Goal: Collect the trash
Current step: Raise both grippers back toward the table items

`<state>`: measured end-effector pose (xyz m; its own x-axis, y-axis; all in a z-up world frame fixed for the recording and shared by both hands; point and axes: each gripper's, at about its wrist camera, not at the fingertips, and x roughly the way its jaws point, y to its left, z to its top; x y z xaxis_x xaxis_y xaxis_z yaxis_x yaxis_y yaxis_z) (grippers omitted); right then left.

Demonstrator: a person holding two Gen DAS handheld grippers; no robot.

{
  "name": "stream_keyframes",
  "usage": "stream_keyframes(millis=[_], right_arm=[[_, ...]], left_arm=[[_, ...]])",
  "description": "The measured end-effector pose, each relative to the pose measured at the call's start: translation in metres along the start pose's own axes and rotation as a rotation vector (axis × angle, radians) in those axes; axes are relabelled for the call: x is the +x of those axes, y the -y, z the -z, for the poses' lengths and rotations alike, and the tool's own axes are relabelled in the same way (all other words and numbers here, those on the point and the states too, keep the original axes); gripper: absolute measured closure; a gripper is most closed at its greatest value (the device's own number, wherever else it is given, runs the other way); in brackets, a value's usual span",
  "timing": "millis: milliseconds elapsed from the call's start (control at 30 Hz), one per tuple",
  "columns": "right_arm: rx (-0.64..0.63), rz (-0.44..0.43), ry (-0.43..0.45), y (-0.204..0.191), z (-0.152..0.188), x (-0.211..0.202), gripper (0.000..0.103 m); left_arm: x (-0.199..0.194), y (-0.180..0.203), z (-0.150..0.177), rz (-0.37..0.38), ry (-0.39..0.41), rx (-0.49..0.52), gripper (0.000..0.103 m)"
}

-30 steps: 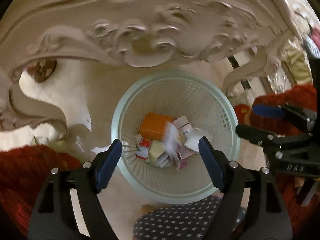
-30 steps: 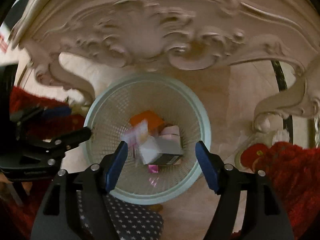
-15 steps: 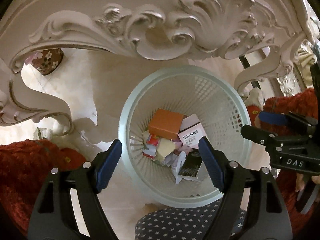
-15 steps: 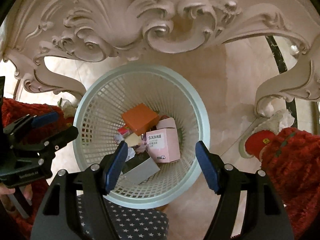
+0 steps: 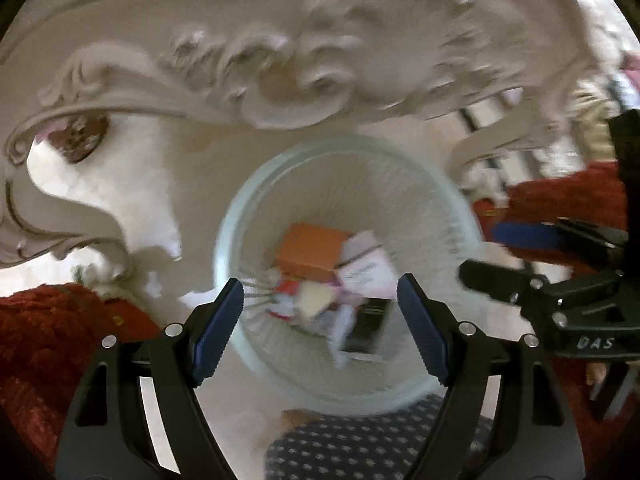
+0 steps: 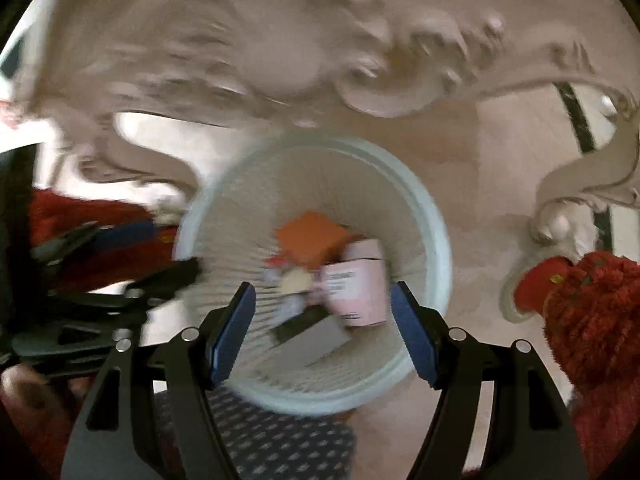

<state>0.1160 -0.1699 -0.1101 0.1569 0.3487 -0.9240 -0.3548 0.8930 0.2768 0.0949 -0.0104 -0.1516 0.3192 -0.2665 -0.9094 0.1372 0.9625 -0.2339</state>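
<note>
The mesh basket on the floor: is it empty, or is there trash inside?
Not empty. The mesh basket holds an orange box, a pink carton and crumpled scraps at its bottom.

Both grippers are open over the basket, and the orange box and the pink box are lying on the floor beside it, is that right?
Not quite. The orange box and pink box lie inside the basket, as the right wrist view shows. Both the left gripper and right gripper are open over it.

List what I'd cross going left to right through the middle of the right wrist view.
Left gripper, held open → pale green mesh basket on the floor, with the orange box then the pink box inside it → carved table leg → red slipper.
</note>
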Motion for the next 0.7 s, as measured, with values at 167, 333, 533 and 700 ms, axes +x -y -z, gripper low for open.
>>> stream_keyframes(millis=[167, 333, 533, 700], right_arm=[[-0.183, -0.212, 0.164, -0.028, 0.007, -0.113, 0.036], [-0.132, -0.108, 0.497, -0.028, -0.038, -0.206, 0.015], [-0.022, 0.058, 0.607, -0.034, -0.135, -0.202, 0.015], [-0.047, 0.226, 0.615, -0.044, -0.200, -0.174, 0.015]], left_arm=[[-0.094, 0.014, 0.000, 0.082, 0.164, 0.122, 0.026], [-0.171, -0.001, -0.051, 0.105, 0.323, 0.081, 0.026], [-0.202, -0.041, -0.152, -0.048, 0.478, -0.083, 0.026], [-0.190, -0.068, -0.248, -0.035, 0.513, -0.170, 0.026]])
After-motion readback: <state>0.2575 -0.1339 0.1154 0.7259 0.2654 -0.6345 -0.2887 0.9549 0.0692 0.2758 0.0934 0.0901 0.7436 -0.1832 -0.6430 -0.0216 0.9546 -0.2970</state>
